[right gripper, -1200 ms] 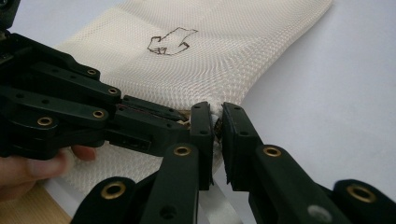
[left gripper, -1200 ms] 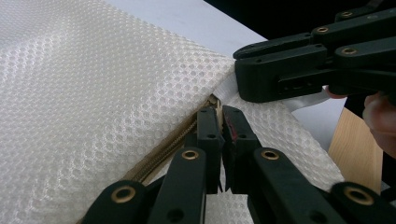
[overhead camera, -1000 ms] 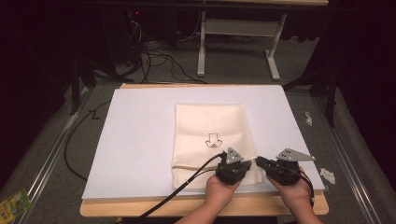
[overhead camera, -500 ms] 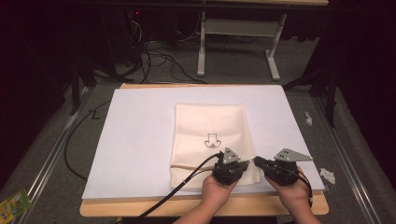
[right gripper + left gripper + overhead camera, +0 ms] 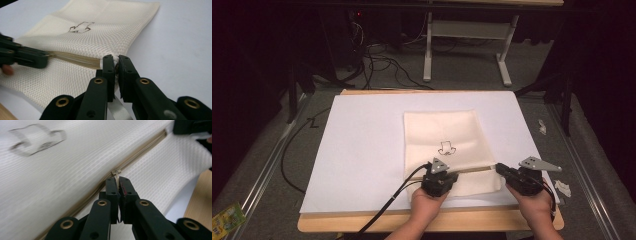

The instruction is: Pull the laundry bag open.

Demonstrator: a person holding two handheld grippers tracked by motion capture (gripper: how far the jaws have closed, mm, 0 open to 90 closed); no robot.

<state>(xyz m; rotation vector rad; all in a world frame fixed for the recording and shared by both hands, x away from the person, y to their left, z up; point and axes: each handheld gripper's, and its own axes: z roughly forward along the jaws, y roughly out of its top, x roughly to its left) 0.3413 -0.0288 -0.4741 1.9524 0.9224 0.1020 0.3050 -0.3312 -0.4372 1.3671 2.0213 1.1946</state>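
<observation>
White table sheet (image 5: 362,150) over a wooden board, carrying a cream mesh pouch (image 5: 447,130) that lies flat on the half of the sheet nearer the person. The pouch serves as landmark for all that follows. A small black outline drawing (image 5: 445,147) marks its middle.

A tan zipper (image 5: 477,169) runs across the pouch below the drawing, close to the near edge; in the right gripper view it appears as a tan band (image 5: 75,59) between the two tools.

Right gripper (image 5: 501,168), at the pouch's right edge where the zipper ends: the jaws are closed on a pinch of the mesh corner (image 5: 115,62). The likely purpose is to anchor that end, so that the fabric stays taut and does not bunch or slide when the slider is drawn along the teeth.

Left gripper (image 5: 438,176), over the zipper left of the pouch's centre line: the jaws are clamped on the thin metal pull tab (image 5: 117,178), which stands up between them; the slider body (image 5: 116,172) sits just beyond the tips on the zipper track. Gripping the tab rather than the slider gives a handle in line with the track.

Both hands rest at the pouch's near edge, the left hand (image 5: 424,202) and right hand (image 5: 534,202) keeping the tools low and nearly level with the fabric, which suits a pull along the zipper. The step in hand appears to be zipper travel, one end held, the tab ready to be drawn.
</observation>
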